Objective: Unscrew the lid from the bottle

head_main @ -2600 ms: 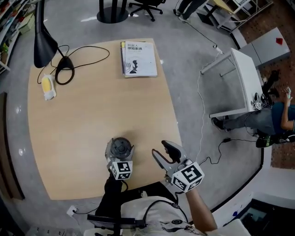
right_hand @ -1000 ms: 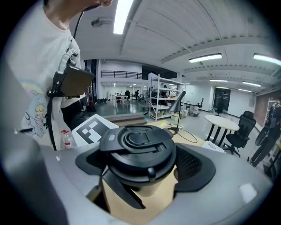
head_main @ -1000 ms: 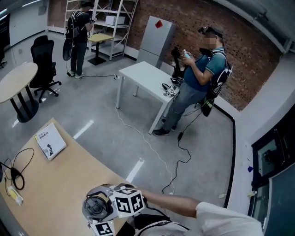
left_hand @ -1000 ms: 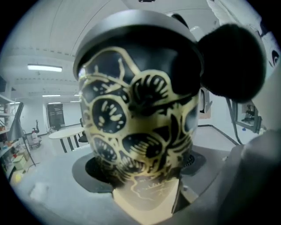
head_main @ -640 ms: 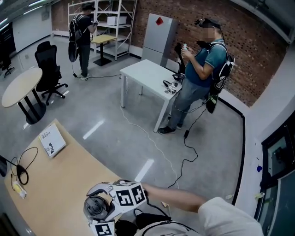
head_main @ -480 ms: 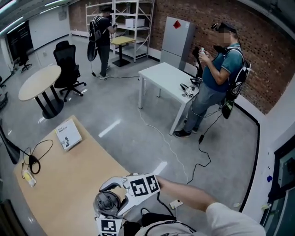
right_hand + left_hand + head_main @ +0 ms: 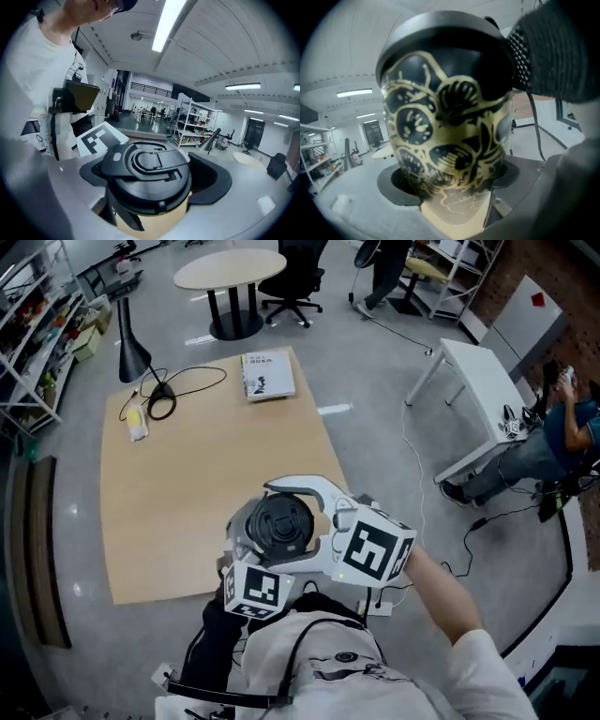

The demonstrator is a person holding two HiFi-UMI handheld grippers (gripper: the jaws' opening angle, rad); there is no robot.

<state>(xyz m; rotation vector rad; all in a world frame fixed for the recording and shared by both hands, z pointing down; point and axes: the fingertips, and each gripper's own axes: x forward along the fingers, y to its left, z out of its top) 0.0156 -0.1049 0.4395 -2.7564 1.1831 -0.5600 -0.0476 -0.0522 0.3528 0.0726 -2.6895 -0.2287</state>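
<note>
Little of the job shows as done: the round black plastic lid (image 7: 150, 176) with its flip tab sits square on the neck of the black bottle with the gold skull pattern (image 7: 445, 136), and I see no gap or tilt at the seam. I cannot tell whether it has been loosened. By my reckoning the whole unscrewing, or most of it, is left, and then the lid has to come off.

The bottle is in the air close to my chest, over the near edge of the pale wooden bench (image 7: 187, 465), not standing on it. My left gripper (image 7: 450, 180) is clenched on the bottle's body, with the dark fingers (image 7: 391, 183) pressed to its lower sides and the lid above them.

My right gripper (image 7: 267, 524) comes in from the other side at lid height. Its white curved fingers (image 7: 305, 487) ring the lid, one on each side. They have just been opening with the lid between them, and the pads look slightly off its rim, so I judge that gripper released around the lid.
</note>
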